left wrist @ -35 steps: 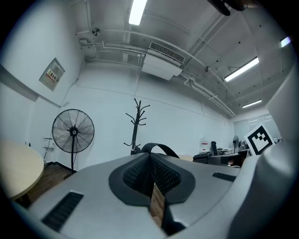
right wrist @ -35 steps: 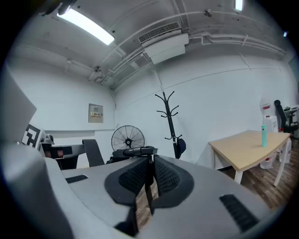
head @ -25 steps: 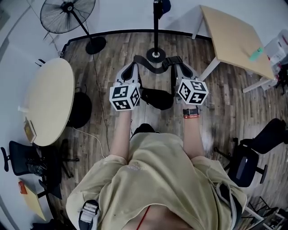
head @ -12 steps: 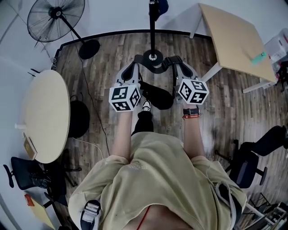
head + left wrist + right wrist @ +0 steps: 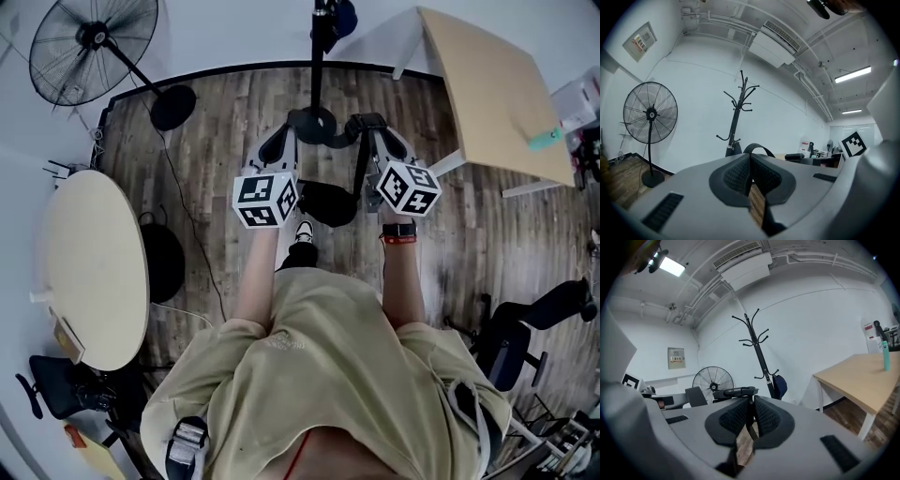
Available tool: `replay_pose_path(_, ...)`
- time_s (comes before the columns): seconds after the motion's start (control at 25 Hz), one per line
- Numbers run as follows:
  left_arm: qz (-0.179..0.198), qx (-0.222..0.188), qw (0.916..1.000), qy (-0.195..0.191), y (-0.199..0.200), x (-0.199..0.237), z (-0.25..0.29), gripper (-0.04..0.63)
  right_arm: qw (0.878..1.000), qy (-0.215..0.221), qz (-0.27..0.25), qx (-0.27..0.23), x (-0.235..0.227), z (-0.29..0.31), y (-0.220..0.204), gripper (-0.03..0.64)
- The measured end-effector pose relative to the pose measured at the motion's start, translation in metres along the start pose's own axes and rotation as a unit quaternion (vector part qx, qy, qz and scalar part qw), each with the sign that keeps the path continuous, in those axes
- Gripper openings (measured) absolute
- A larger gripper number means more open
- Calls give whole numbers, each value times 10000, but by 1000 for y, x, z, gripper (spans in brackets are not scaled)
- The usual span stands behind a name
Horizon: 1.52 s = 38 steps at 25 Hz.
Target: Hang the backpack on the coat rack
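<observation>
A black backpack (image 5: 327, 202) hangs between my two grippers by its strap (image 5: 330, 132). My left gripper (image 5: 287, 137) is shut on the strap's left end, with the thin webbing pinched between its pads (image 5: 736, 174). My right gripper (image 5: 373, 131) is shut on the right end, and the strap (image 5: 749, 423) runs down between its pads. The black coat rack (image 5: 318, 58) stands straight ahead, its round base (image 5: 313, 122) just beyond the strap. Its hooks (image 5: 741, 96) rise above gripper height in the left gripper view. In the right gripper view the coat rack (image 5: 757, 347) stands ahead too.
A dark blue cap (image 5: 780, 385) hangs low on the rack. A standing fan (image 5: 92, 42) is at the far left, a round table (image 5: 89, 262) at the left, a wooden table (image 5: 497, 89) at the right. Office chairs (image 5: 525, 328) stand behind me.
The person has stepped forward with the backpack. The rack's base has come close up to the strap, and the fan has slid toward the left.
</observation>
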<state>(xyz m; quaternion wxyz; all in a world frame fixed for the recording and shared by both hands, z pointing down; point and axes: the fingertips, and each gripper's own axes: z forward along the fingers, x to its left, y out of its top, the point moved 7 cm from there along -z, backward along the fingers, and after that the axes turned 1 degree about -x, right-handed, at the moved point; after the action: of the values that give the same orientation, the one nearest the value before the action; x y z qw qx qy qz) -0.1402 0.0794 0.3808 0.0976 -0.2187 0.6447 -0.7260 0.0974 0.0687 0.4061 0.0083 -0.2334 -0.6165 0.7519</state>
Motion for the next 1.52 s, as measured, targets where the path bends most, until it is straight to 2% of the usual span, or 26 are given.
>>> replay_pose_path(0.32,-1,72,9998,-198,16,66,88,25,9999,-115,98,-5,-9,105,12,43)
replay_pose_path(0.72,17,-4,9982,-606,46,103,179,25,9999,-144,-43,-1,-16,201,42,43)
replay_pose_path(1.16,6,132,9991,-411,44,127,283,25,9998,127,-34,134,-68,304,69,44)
replay_pose_path(1.36,-49,126,9997,-193,48,133,330,25,9987,404,-52,295,-92,346,84,46)
replay_pose_path(1.52,-32,131,9999,-72,47,142,359,25,9986,452,14,289,-119,372,95,46)
